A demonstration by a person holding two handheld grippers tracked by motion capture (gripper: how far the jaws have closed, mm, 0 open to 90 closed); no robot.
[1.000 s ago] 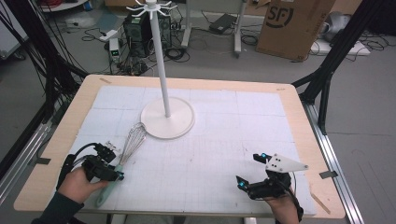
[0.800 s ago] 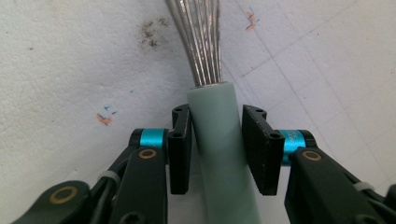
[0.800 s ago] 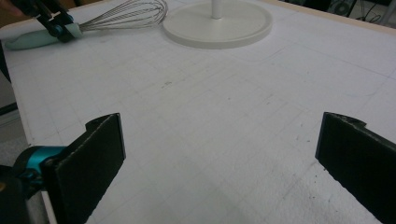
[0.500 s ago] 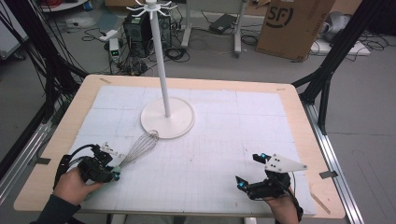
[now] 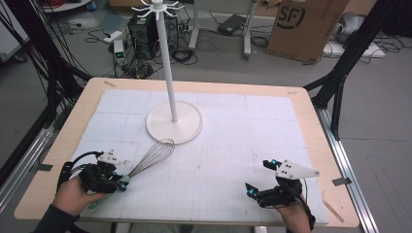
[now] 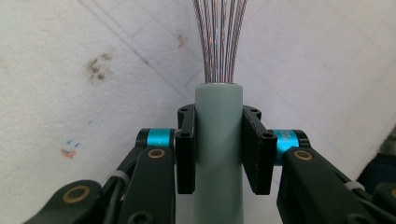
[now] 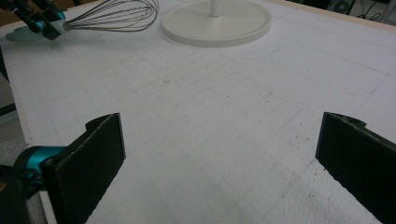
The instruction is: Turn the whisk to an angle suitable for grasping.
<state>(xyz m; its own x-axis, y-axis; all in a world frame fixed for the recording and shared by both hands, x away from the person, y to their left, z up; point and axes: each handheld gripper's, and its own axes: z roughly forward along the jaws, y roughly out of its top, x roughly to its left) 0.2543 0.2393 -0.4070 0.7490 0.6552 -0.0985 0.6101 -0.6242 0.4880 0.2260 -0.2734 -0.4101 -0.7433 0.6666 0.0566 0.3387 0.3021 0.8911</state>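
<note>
Desk (image 5: 296, 104) first: a light wooden top nearly covered by a white gridded mat (image 5: 233, 145), standing on a grey floor strewn with cables. Beyond its far edge stands a brown cardboard box (image 5: 303, 26). On the mat, left of centre and toward the far side, sits a white stand (image 5: 174, 122), a round flat base with a thin upright pole that ends in a ring of small hooks. Its base also shows at the top of the right gripper view.

Near the front left corner lies the whisk (image 5: 153, 158), pointing up and to the right, its wire loops ending just short of the stand's base without touching it. Its pale green handle (image 6: 218, 154) is clamped in the left gripper (image 5: 121, 182), whose jaws have just been closing and now press on both sides of the handle just below the point where the wires enter it. The person's left hand (image 5: 73, 194) wraps around that gripper's body at the desk's front edge.

Well apart, near the front right, the right gripper (image 5: 260, 177) hovers low over bare mat in the person's right hand, its two black jaws spread wide with nothing between them.
</note>
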